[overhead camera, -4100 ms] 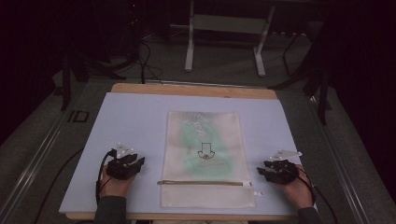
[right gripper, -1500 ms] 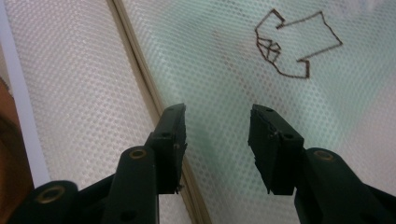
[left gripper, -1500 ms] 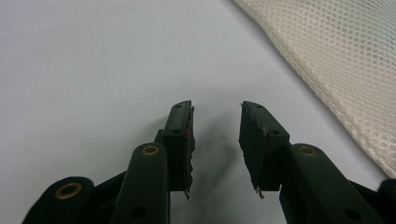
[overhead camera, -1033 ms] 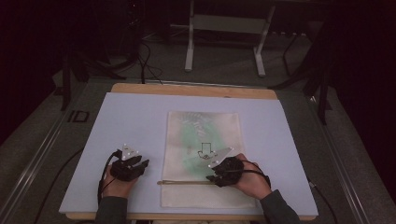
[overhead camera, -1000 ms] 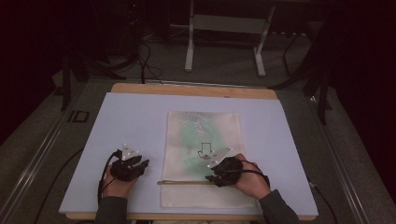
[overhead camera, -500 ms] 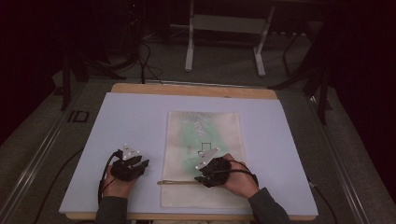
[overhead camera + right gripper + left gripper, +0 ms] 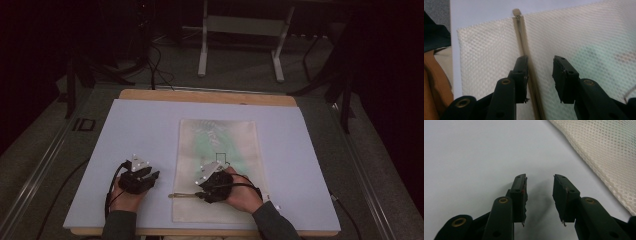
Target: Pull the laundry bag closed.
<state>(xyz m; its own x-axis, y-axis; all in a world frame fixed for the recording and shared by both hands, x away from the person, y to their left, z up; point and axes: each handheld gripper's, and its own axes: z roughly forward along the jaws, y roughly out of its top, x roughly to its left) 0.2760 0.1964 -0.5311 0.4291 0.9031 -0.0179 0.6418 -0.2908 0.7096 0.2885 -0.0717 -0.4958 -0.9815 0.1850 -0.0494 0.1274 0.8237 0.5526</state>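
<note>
I read only "ID" (image 7: 80, 124), in pale letters on the dark floor strip at ten o'clock, just off my table's (image 7: 145, 130) far left corner.

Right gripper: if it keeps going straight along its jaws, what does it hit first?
Probably the cream mesh zip bag itself: the right gripper, jaws open, points along the bag's beige zipper toward the small pull tab. Height above the mesh is unclear.

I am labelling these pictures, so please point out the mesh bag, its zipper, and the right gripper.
mesh bag (image 7: 220, 137): high view, on the upper middle of its mesh.
zipper (image 7: 522, 32): right gripper view, on the zipper line beyond the fingers.
right gripper (image 7: 539, 65): right gripper view, midway between its open fingertips.
</note>
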